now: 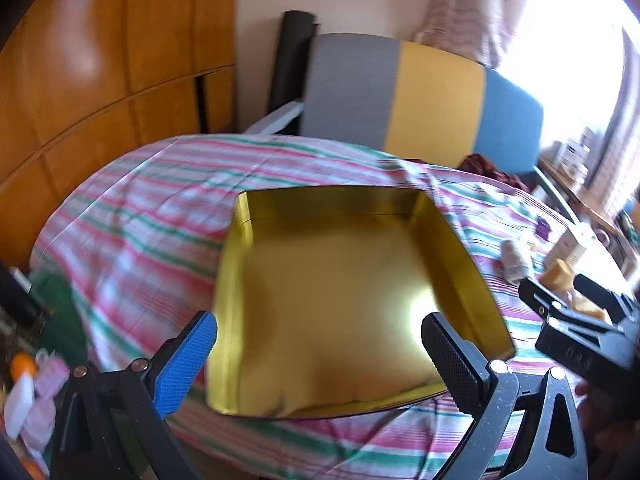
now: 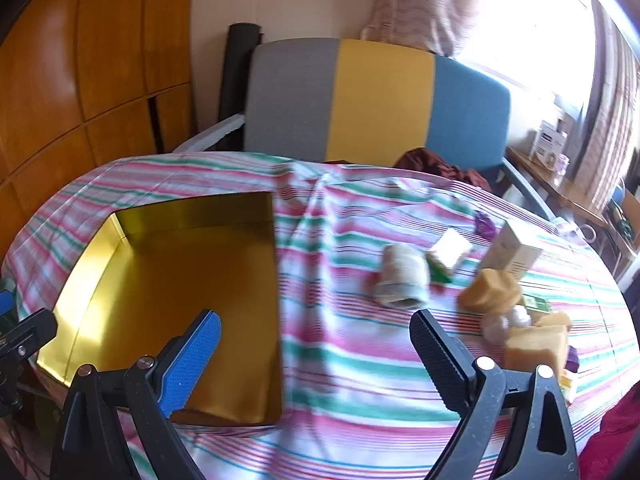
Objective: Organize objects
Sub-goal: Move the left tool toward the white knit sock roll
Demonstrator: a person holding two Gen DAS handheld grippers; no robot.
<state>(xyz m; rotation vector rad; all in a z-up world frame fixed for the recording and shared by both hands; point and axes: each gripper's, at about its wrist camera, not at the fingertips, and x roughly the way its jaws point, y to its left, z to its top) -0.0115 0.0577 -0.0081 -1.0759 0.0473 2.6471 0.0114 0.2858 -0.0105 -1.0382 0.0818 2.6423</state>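
Striped cloth (image 2: 360, 360) in pink, green and white covers the surface, and it is a bit wrinkled.

Closest to us, the left hand-held gripper (image 1: 318, 354) is wide open with nothing in it. It hangs over the near edge of the gold box (image 1: 340, 292). The right hand-held gripper (image 2: 314, 354) is wide open too and holds nothing. It hangs over bare cloth, between the gold box and the pile of small things.

The gold box sits on the left side of the surface. It is shiny inside and nothing is in it.

A little farther on the right are the things to tidy. A tan block (image 2: 536, 348) lies nearest, with a small white lump (image 2: 498, 326) next to it and a round tan piece (image 2: 488, 290) just behind. A rolled grey sock (image 2: 402, 276) lies alone toward the middle. Behind these are a small white packet (image 2: 452, 250) and a tall white carton (image 2: 516, 252).

Far back stands a chair (image 2: 380, 100) in grey, yellow and blue, next to a wooden cupboard (image 2: 80, 80).

It looks like the job has hardly begun. Every small thing is out on the cloth, so all of them are left to put away, likely into the box.
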